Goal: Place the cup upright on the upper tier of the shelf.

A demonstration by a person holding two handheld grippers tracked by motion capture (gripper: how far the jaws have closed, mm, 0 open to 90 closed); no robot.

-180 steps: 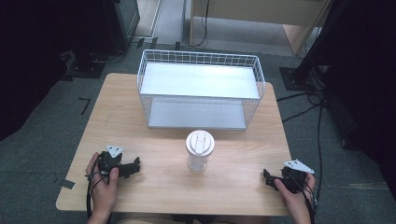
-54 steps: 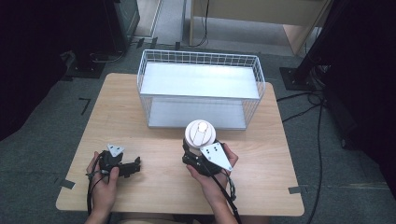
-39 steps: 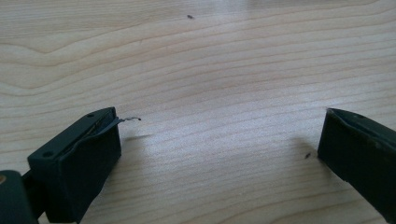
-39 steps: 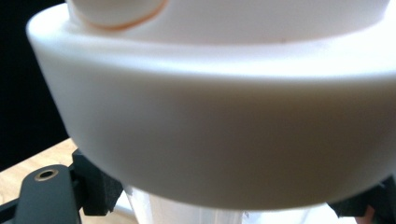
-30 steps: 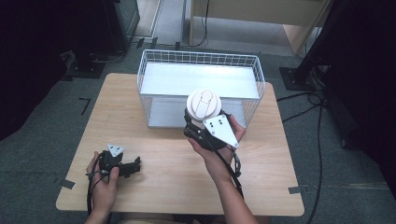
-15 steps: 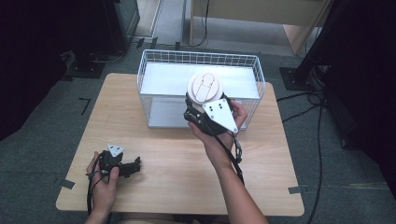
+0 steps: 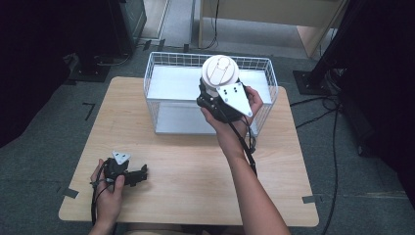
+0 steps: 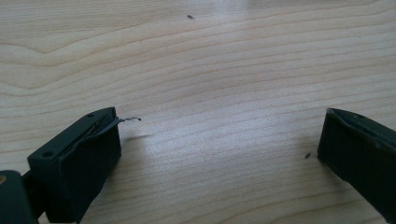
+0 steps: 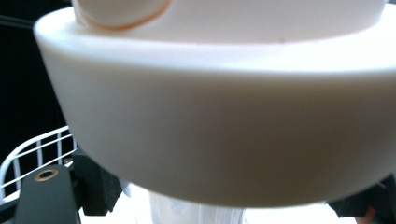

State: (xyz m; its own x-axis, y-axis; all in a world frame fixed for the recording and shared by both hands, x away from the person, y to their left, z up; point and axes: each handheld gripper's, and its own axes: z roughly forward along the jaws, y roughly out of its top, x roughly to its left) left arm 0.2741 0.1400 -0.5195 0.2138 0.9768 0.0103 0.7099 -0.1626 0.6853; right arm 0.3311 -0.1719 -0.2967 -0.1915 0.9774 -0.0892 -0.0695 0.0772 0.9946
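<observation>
A: How far along is it?
B: The cup (image 7: 220, 74) is off the worktop (image 7: 195, 161), clamped in the right hand-held gripper (image 7: 211, 96) above the wire basket (image 7: 161, 73), upper centre. Lowering and release remain.
A: And the other one?
B: The left hand-held gripper (image 7: 142, 173) rests lower left, jaws apart, empty.

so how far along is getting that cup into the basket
Done: the right gripper has clamped the white lidded cup below its lid and lifted it off the table. In hand: it holds the cup above the wire basket, over the right part. Left: lower it onto the basket floor and let go. The left gripper rests open on the table near the front left, holding nothing.
</observation>
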